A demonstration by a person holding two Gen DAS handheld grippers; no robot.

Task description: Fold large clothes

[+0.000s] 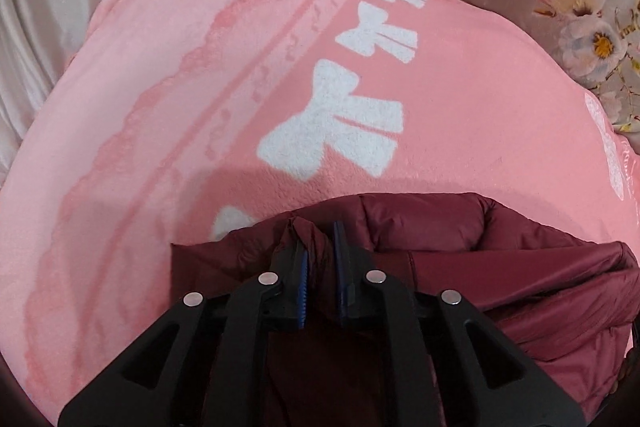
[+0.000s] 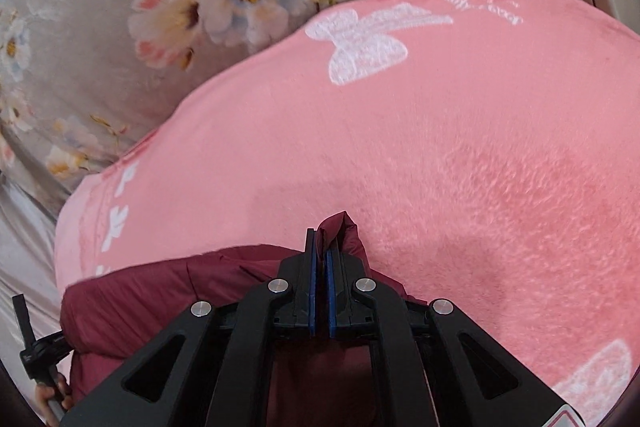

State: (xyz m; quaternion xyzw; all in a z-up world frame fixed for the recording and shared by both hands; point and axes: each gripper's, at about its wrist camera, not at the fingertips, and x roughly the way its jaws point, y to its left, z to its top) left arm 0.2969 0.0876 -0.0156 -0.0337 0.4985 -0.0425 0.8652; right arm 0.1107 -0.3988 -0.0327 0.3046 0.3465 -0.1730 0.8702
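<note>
A maroon padded jacket (image 1: 480, 259) lies bunched on a pink fleece blanket (image 1: 180, 87) with white bows. In the left wrist view my left gripper (image 1: 320, 239) has a raised fold of the jacket between its blue pads, which stand slightly apart around the fabric. In the right wrist view the same jacket (image 2: 160, 287) spreads to the lower left over the blanket (image 2: 440, 147). My right gripper (image 2: 322, 239) is shut tight on a corner of it, and a peak of maroon cloth pokes out past the fingertips. The rest of the jacket is hidden under both grippers.
A grey bedsheet with printed flowers (image 2: 120, 27) lies beyond the blanket's edge; the left wrist view shows that sheet (image 1: 580, 7) at top right. At the lower left of the right wrist view a hand (image 2: 52, 395) holds the other gripper's black handle (image 2: 28, 339).
</note>
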